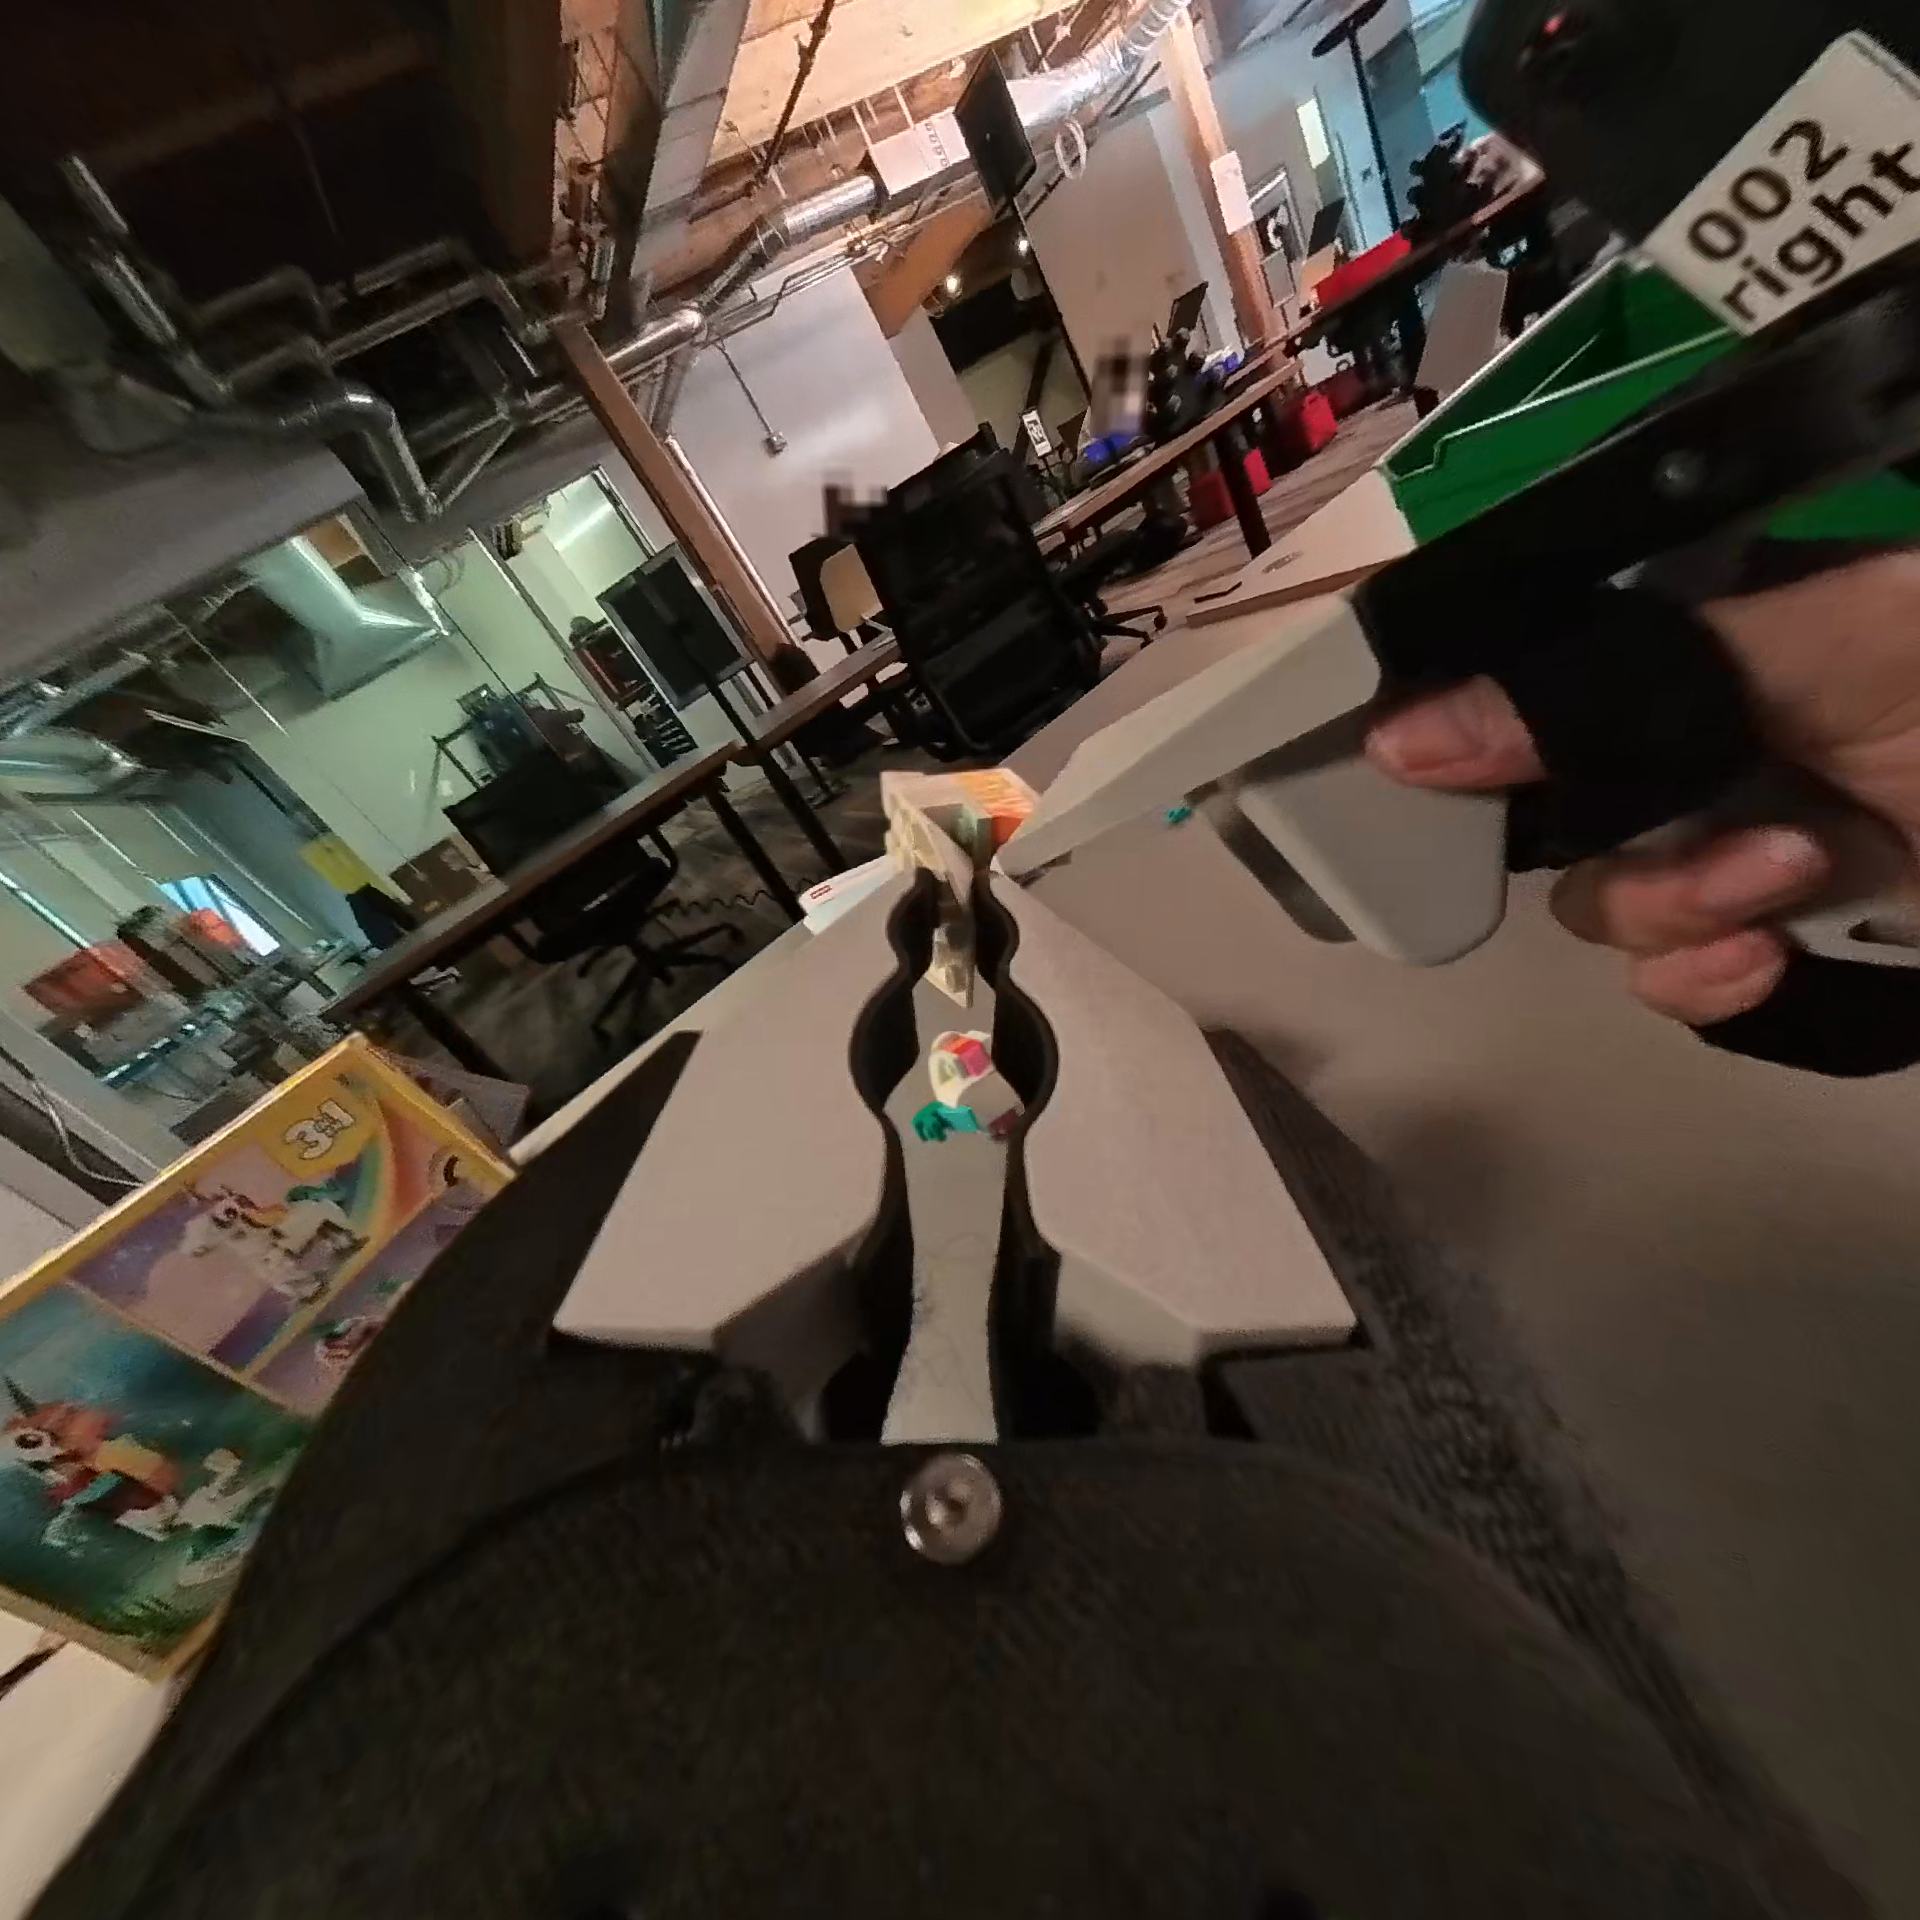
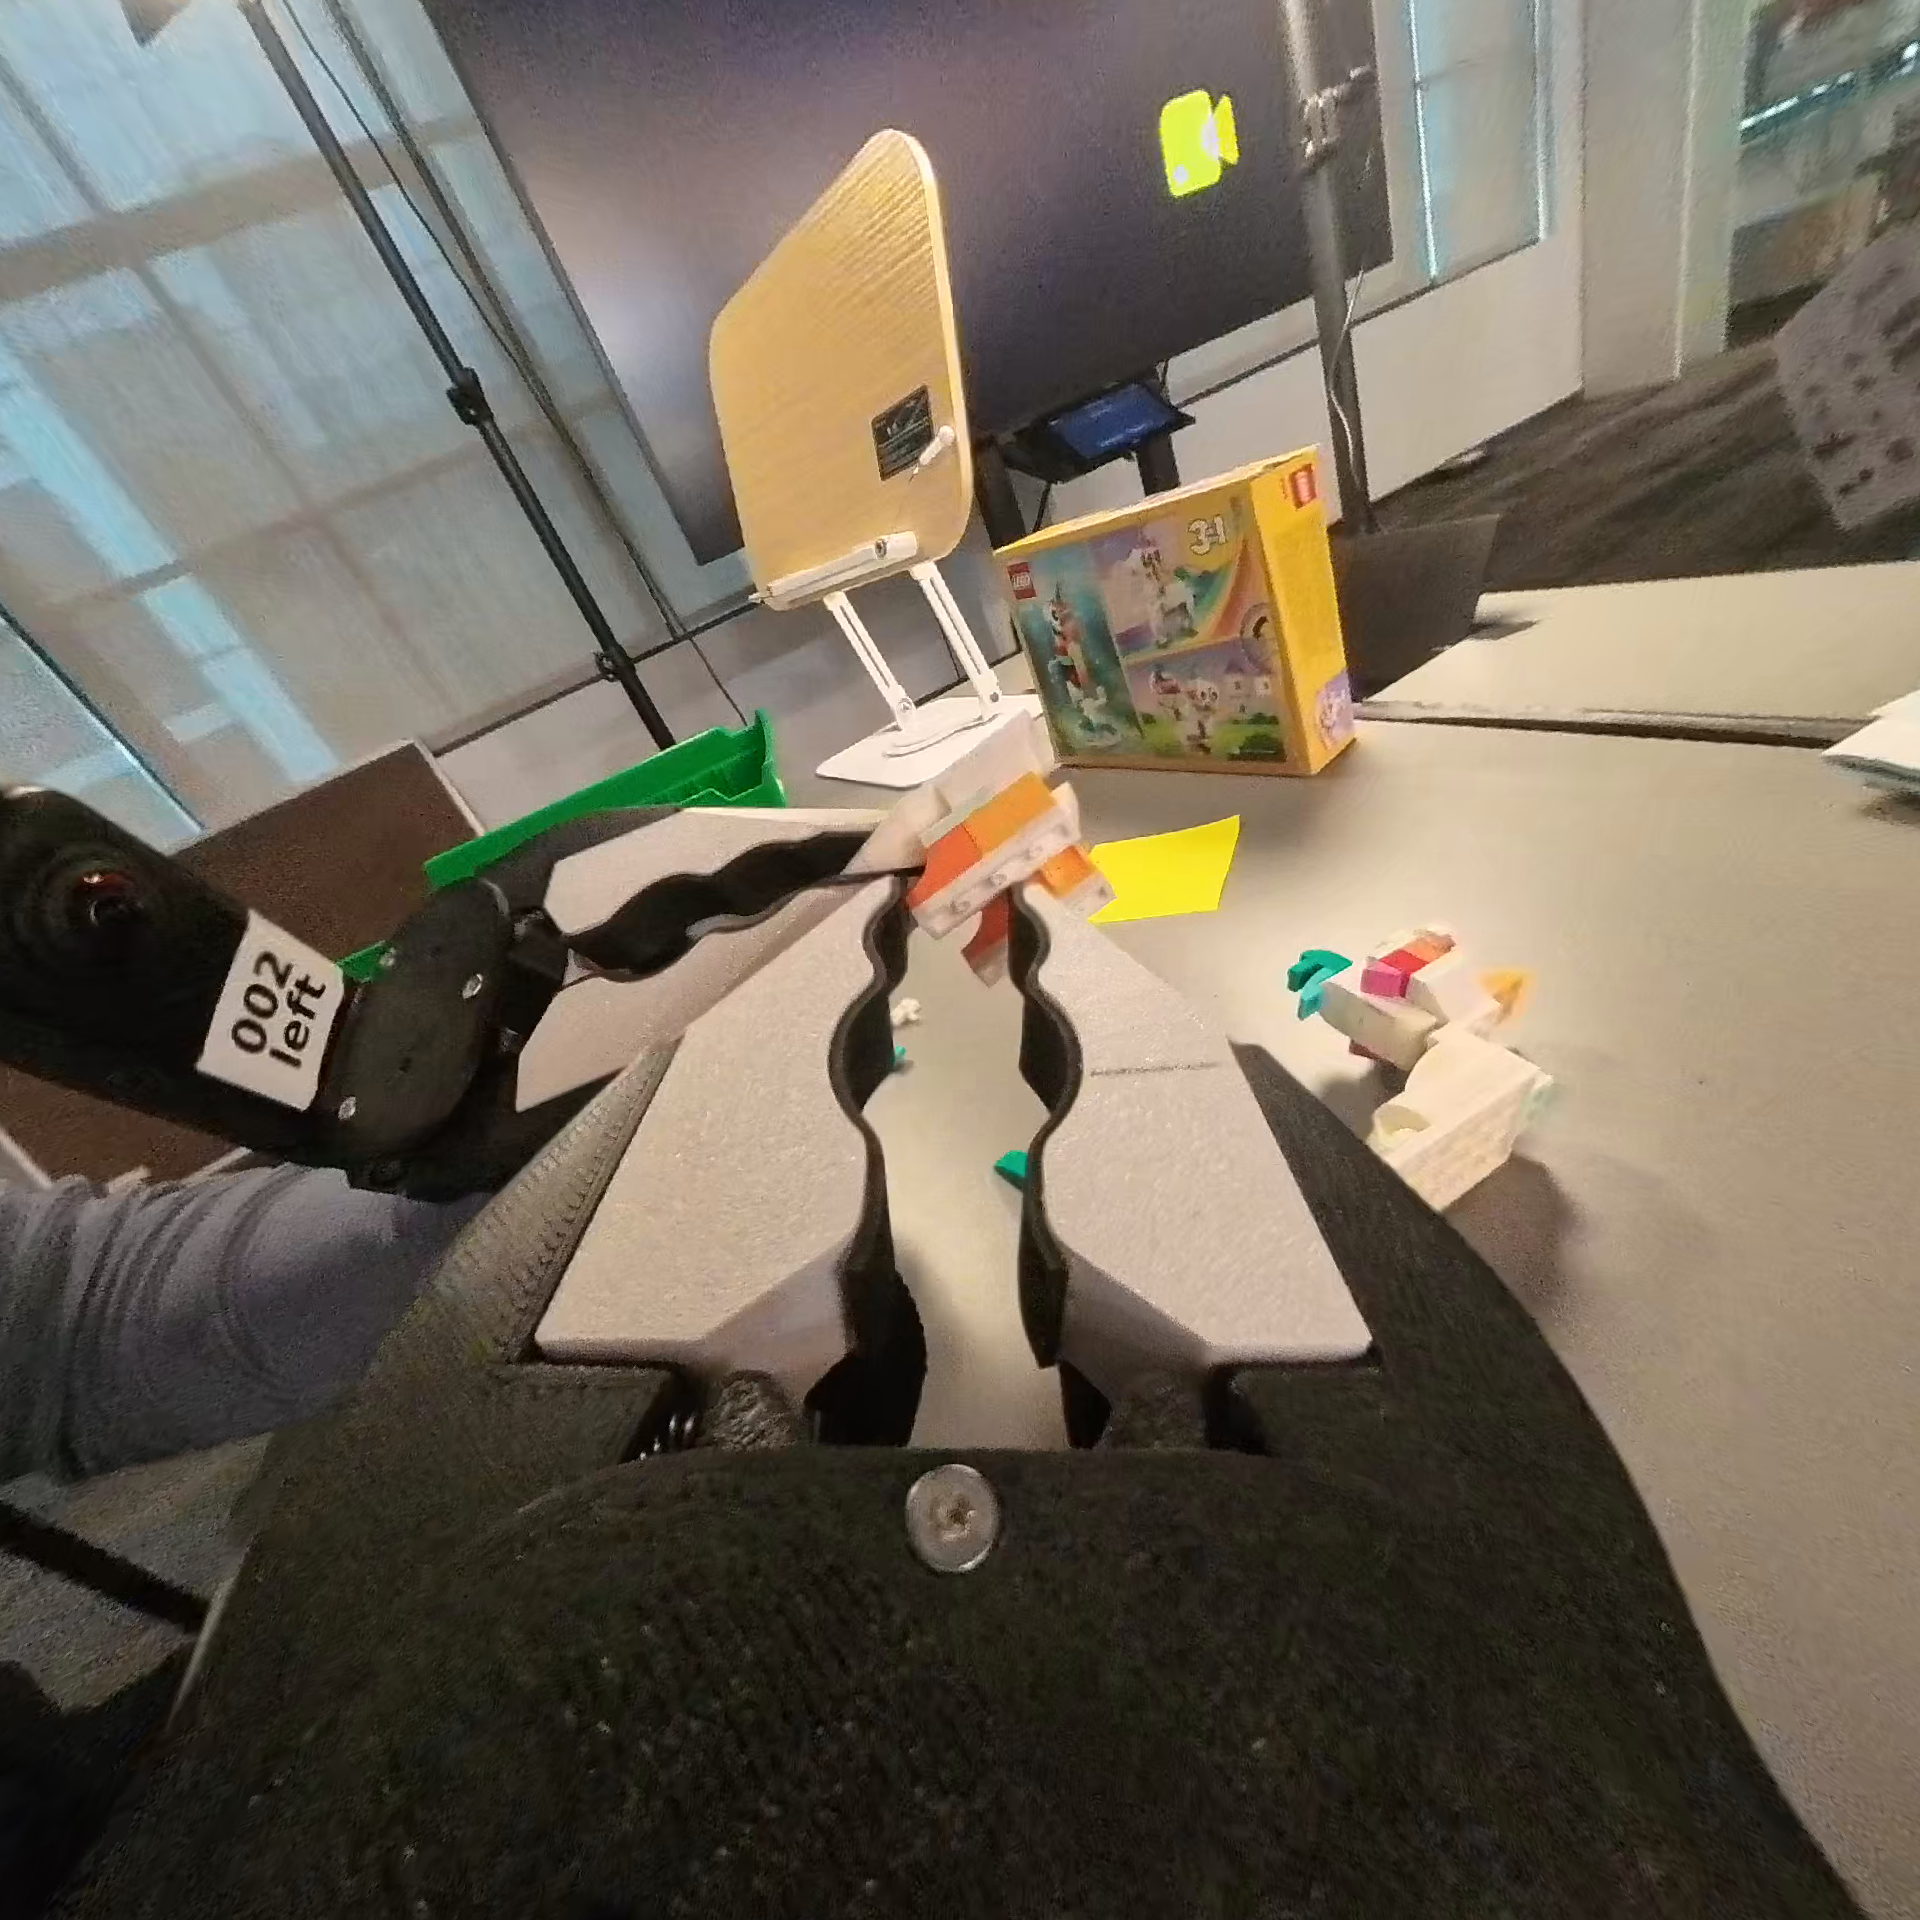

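Centrally, both grippers pinch one brick model (image 2: 997, 852): left gripper (image 1: 951, 904) from frame left, right gripper (image 2: 956, 914) from below.

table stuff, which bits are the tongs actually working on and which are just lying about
In hand:
left tongs and right tongs, both shut on the orange-white brick build

Lying about:
white brick model
teal piece
yellow box
yellow note
stand
green bin

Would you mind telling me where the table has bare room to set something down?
Bare grey table lies right of the yellow paper, between the toy box and the white brick model. It is crowded where both grippers meet on the orange-and-white brick piece.
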{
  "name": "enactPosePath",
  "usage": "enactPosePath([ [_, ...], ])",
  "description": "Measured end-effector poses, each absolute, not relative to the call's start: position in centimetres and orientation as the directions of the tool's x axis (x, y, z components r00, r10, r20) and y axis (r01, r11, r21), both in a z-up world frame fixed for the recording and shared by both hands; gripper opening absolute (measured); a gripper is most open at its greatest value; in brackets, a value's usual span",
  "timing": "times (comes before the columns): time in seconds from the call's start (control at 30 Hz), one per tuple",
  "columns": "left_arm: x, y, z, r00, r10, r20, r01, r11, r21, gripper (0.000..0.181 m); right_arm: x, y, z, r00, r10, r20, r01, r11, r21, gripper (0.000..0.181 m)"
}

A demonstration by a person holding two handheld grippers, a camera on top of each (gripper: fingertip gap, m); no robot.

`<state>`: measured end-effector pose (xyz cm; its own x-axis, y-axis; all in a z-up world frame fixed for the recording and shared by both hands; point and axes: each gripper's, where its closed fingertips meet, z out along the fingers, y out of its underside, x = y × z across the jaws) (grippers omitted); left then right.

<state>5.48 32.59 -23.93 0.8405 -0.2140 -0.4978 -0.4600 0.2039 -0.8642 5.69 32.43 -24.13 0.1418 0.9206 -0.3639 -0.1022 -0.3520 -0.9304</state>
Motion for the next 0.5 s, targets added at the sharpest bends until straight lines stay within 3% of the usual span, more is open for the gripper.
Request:
enactPosePath([
  [0.3,5.5,32.8,-25.2,0.73,-0.233,-0.643,-0.612,0.196,-0.766,0.006,5.9,32.3,-26.3,0.19,0.976,-0.103,0.163,-0.135,-0.977,0.007],
  [0.4,5.4,32.8,-25.4,0.666,-0.182,-0.723,-0.694,0.203,-0.69,0.005,5.7,32.3,-26.5,0.176,0.966,-0.188,0.142,-0.214,-0.966,0.007],
  [0.5,5.4,32.8,-25.3,0.579,-0.103,-0.809,-0.781,0.216,-0.586,0.005,5.6,32.3,-26.6,0.101,0.89,-0.445,0.064,-0.452,-0.89,0.009],
])
